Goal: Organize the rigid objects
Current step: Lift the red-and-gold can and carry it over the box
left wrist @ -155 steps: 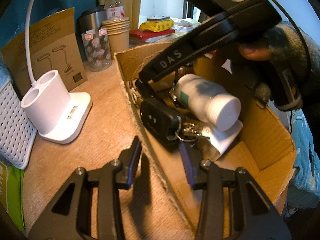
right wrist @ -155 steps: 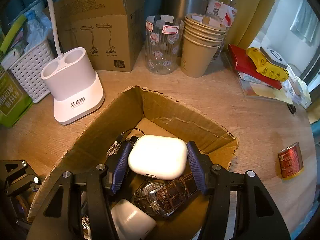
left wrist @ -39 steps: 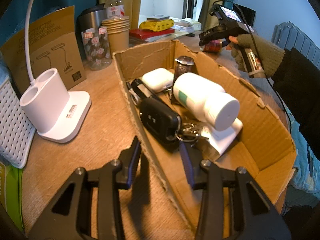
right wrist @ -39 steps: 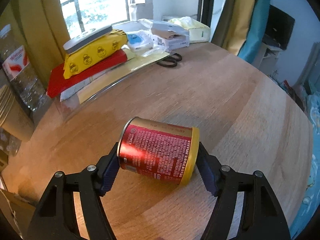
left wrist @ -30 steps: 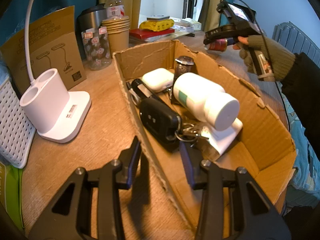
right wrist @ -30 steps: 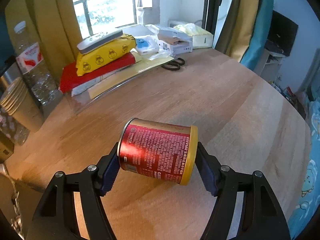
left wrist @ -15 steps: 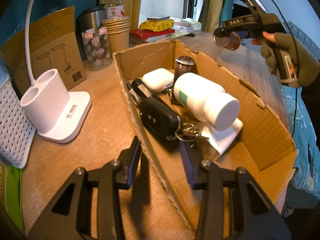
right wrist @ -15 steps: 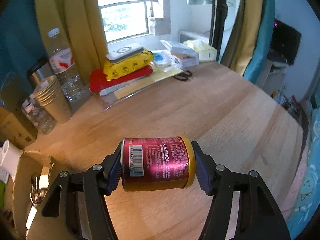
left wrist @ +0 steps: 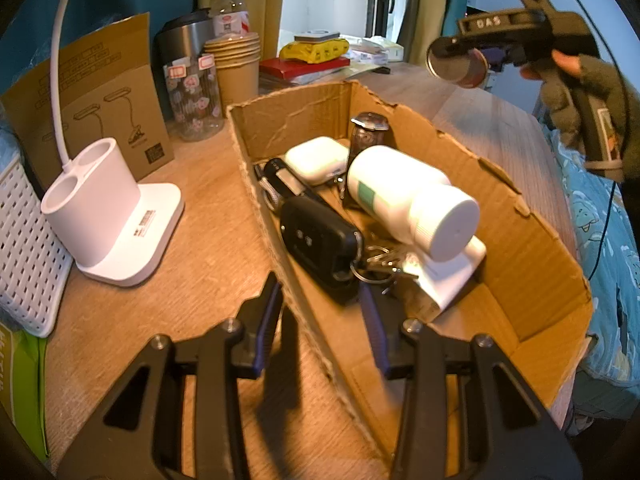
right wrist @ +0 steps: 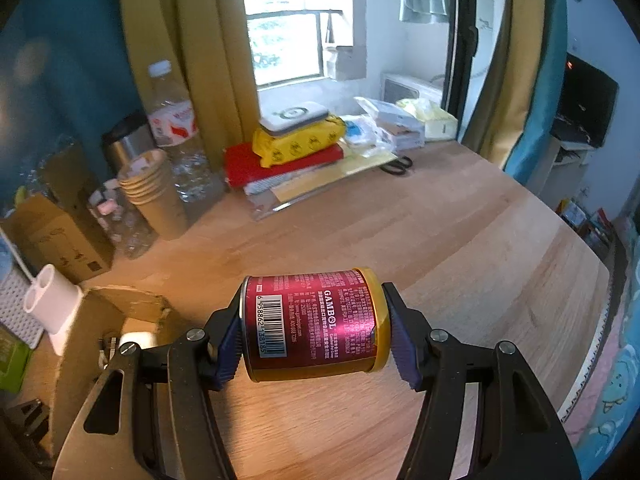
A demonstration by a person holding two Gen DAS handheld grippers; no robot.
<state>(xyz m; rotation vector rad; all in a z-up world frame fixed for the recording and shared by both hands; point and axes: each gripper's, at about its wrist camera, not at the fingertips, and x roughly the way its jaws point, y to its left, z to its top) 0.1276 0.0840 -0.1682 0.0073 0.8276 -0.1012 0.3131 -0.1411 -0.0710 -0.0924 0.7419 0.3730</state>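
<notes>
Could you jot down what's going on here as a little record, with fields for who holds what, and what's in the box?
right gripper: shut on the red can, held on its side above the table
left gripper: shut on the box wall
box: cardboard, open top
in box: white bottle, car key, earbud case, watch
beside box: white lamp base

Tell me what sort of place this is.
Likely a bedroom or small home room: a wooden table by a curtained window, cartoon-print bedding alongside, and household clutter like a water bottle.
</notes>
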